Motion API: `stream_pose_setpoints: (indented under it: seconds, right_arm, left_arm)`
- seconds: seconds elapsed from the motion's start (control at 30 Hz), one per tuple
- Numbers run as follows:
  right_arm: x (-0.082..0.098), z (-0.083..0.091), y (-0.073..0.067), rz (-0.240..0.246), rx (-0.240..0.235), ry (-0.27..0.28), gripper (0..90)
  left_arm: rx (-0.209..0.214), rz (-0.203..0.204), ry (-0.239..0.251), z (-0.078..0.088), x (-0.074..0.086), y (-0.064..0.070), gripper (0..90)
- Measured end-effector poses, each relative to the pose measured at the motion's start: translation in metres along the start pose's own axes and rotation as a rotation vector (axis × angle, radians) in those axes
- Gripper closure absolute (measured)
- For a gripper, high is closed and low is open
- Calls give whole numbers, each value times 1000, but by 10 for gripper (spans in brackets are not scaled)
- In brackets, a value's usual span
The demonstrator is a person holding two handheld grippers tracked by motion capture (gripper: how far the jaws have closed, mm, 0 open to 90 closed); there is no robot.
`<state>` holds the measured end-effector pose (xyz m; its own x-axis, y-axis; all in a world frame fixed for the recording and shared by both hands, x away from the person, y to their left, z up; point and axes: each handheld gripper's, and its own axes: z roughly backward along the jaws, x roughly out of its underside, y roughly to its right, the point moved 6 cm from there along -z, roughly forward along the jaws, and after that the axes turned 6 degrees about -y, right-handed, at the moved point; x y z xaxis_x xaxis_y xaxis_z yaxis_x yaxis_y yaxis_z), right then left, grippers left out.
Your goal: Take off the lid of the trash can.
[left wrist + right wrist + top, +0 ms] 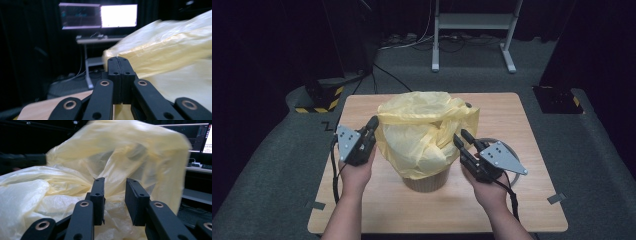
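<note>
A thin yellow plastic bag is draped over a brown round bin at the middle of the wooden table. My left gripper is at the bag's left edge. In the left gripper view its jaws are pressed flat together, with the bag meeting their tips. The right gripper view shows the bag's rim drawn out to that gripper. My right gripper is at the bag's right side. Its jaws stand apart, with crumpled film just beyond them and not pinched.
A grey ring lies on the table behind my right hand. Beyond the table are a white stand and two yellow-and-black striped bases on the carpet. Lit monitors sit on a desk in the dark background.
</note>
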<state>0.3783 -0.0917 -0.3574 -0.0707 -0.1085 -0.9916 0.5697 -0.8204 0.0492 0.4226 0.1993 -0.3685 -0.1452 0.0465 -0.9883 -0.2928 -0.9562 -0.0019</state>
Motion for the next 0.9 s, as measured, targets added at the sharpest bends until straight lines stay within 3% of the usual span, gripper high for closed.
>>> stream_pose_setpoints:
  seconds: [0.07,0.13,0.27,0.37,0.47,0.5,0.63,0.73,0.9]
  right_arm:
    - [0,-1,-1,3,8,3,715]
    - [0,-1,-1,-1,5,3,715]
    - [-1,-2,-1,10,2,-8,712]
    - [-3,8,0,47,46,-3,718]
    - [4,18,6,52,86,-3,737]
    - [8,19,8,48,93,-17,738]
    - [29,20,15,47,109,-78,736]
    - [38,23,22,48,115,-95,727]
    - [47,26,35,43,126,-123,720]
  left_arm:
    - [29,64,-49,-22,16,-12,894]
    - [59,101,-72,-37,29,-15,894]
    - [130,120,-89,-53,46,-3,894]
    - [160,109,-80,-51,48,5,893]
    - [177,76,-70,-44,47,13,894]
    - [160,63,-70,-41,48,15,895]
    - [145,76,-51,-21,52,22,896]
    - [148,58,-35,0,58,36,896]
    - [127,27,3,38,66,75,889]
